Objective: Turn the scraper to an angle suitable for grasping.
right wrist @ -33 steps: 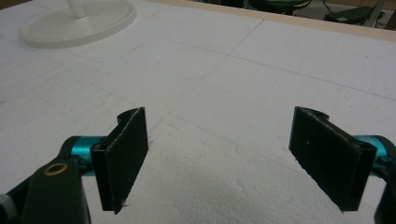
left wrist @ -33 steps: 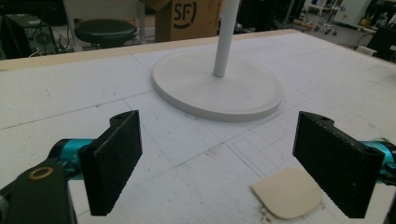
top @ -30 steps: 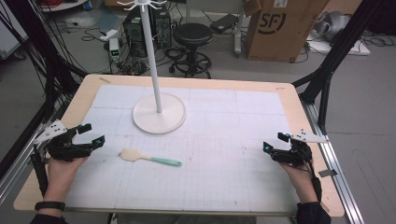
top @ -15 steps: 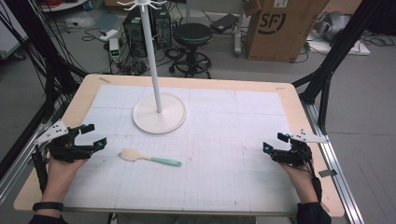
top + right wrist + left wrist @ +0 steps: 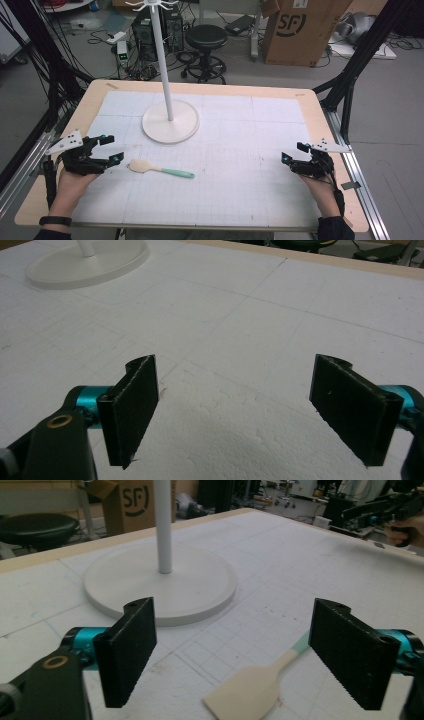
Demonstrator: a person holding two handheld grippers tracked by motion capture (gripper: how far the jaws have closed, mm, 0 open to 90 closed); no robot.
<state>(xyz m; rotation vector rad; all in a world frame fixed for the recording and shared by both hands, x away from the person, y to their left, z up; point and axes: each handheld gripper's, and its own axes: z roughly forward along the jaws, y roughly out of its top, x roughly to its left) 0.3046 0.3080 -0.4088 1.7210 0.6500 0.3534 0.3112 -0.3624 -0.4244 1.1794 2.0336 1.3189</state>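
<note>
A spatula [image 5: 160, 170] with a cream blade and mint-green handle lies flat on the white gridded mat, left of centre. My left gripper [image 5: 113, 148] hovers just left of the blade, open. Its jaws have just been closing a little, and nothing is between the pads. In the left gripper view the spatula [image 5: 250, 695] lies on the mat just ahead of and below the left gripper [image 5: 235, 630]. My right gripper [image 5: 292, 152] is open over bare mat near the table's right edge. The right gripper [image 5: 235, 385] holds nothing.
A white stand with a round base [image 5: 170, 122] and a tall pole [image 5: 162, 60] rises at the back left of the mat. Bare wood of the table [image 5: 320, 115] rims the mat. A black stool [image 5: 206, 37] and a cardboard box [image 5: 300, 30] stand on the floor beyond.
My left gripper has edged a little to the right, toward the spatula's blade. The right gripper and the spatula have not moved.
</note>
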